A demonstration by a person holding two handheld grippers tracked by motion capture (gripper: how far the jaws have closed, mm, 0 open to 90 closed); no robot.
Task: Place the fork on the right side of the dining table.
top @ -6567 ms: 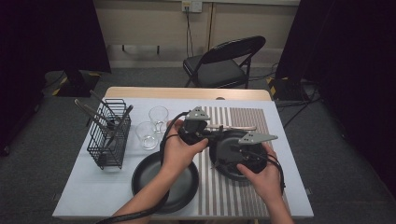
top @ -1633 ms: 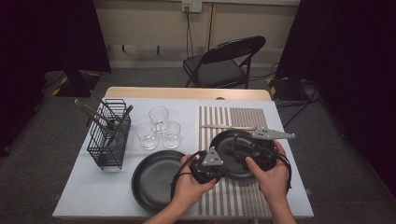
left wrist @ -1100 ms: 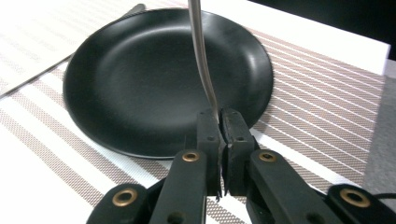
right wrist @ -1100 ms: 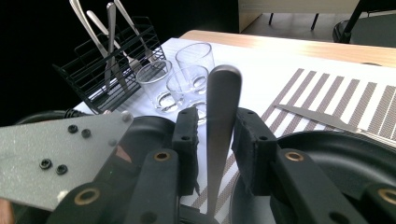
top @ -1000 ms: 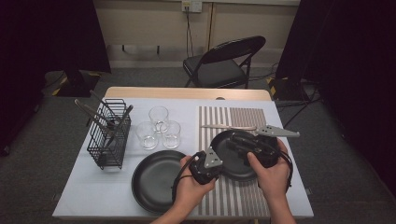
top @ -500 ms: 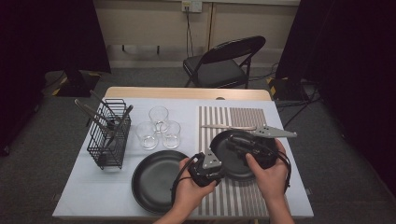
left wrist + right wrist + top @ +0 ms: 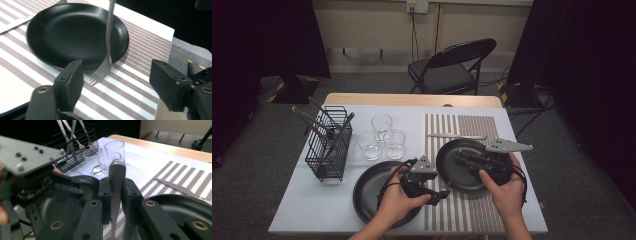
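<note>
A steel fork (image 7: pixel 108 50) hangs tines-down over the striped placemat (image 7: pixel 130 95), just in front of a black plate (image 7: pixel 72 35). My right gripper (image 7: pixel 117 192) is shut on the fork's handle (image 7: pixel 117 177), which its two pads clamp. My left gripper (image 7: pixel 120 85) has just been opening. Its jaws now stand wide on either side of the tines without touching them. From above, the left gripper (image 7: pixel 439 194) sits between the two black plates, and the right gripper (image 7: pixel 462 157) reaches over the plate (image 7: pixel 452 175) on the placemat.
A second black plate (image 7: pixel 367 195) lies left of the placemat. Behind it stand three clear glasses (image 7: pixel 382 135) and a black wire basket (image 7: pixel 329 145) holding utensils. A knife (image 7: pixel 457 136) lies on the placemat beyond the plate. A folding chair (image 7: pixel 452 65) stands past the table.
The left gripper's jaws have opened and let go of the fork, and that hand has drawn slightly back toward the near edge. The right gripper stays put, still holding the fork.
</note>
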